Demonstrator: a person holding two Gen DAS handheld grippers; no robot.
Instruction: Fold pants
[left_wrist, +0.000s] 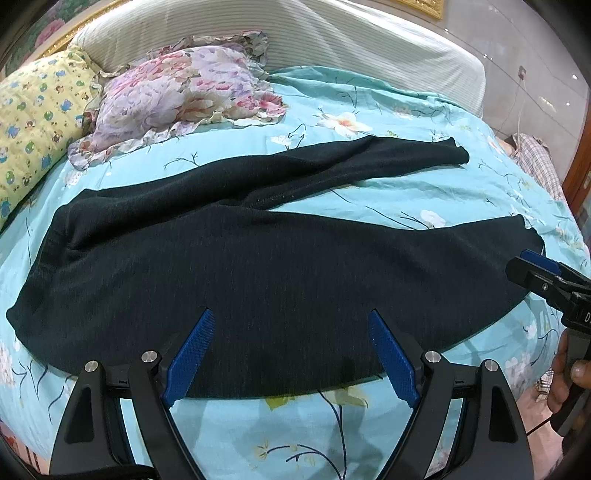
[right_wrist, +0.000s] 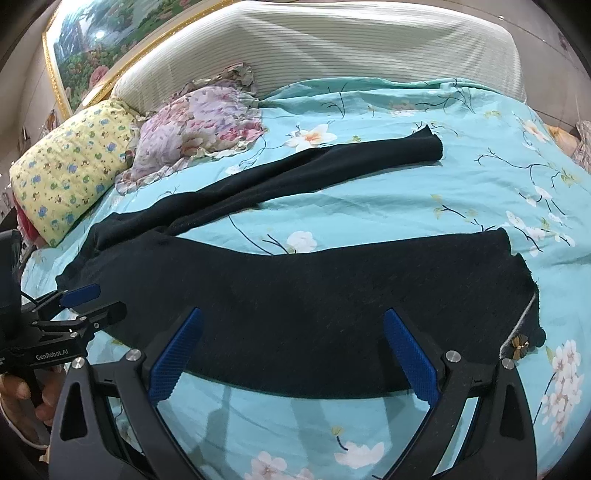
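Dark pants (left_wrist: 258, 258) lie spread flat on the turquoise floral bedspread (left_wrist: 406, 188), legs apart in a V. The far leg (left_wrist: 406, 155) runs toward the headboard, the near leg (left_wrist: 369, 280) lies across the front. My left gripper (left_wrist: 291, 317) is open and empty, hovering over the near edge of the pants. My right gripper (right_wrist: 291, 317) is open and empty, over the near leg (right_wrist: 332, 295); the hem end (right_wrist: 517, 280) lies to its right. The right gripper also shows in the left wrist view (left_wrist: 532, 266), the left one in the right wrist view (right_wrist: 88, 299).
A yellow patterned pillow (left_wrist: 33, 122) and a floral ruffled pillow (left_wrist: 177, 96) lie at the back left. A striped padded headboard (left_wrist: 295, 33) stands behind. The bed's right edge drops to checked fabric (left_wrist: 543, 162) on the floor.
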